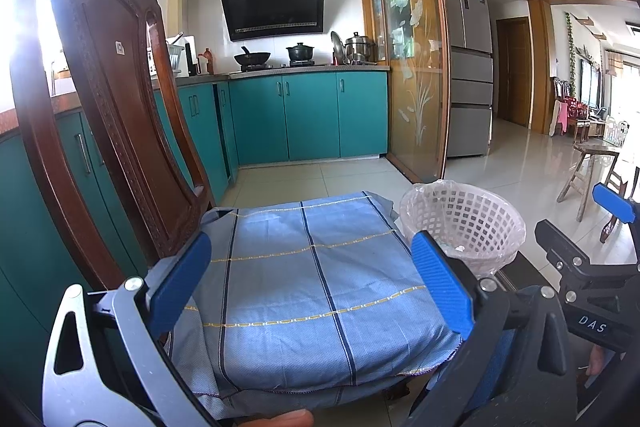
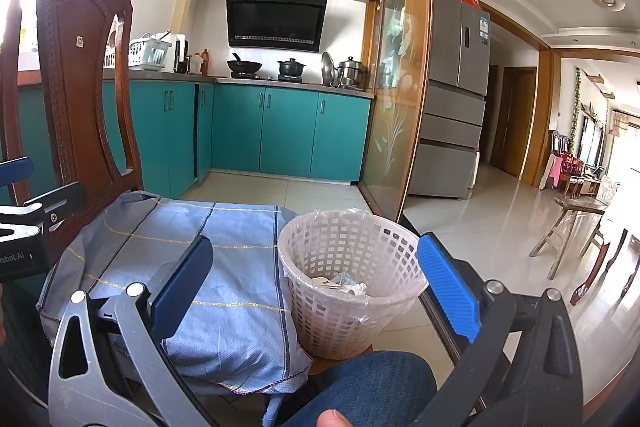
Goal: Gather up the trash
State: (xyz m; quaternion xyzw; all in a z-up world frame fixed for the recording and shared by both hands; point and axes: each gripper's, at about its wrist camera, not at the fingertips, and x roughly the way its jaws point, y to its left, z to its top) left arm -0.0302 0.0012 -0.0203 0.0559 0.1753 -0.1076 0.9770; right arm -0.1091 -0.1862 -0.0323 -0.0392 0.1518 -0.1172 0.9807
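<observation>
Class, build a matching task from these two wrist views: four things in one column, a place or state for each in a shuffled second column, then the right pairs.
Things
1. white basket
2. blue cloth
3. wok
4. left gripper

Places or states
A. on the stove
B. open, holding nothing
C. spread over the chair seat
D. lined with a clear bag, crumpled paper inside

Pairs: 1-D, 2-C, 3-A, 4-B
</observation>
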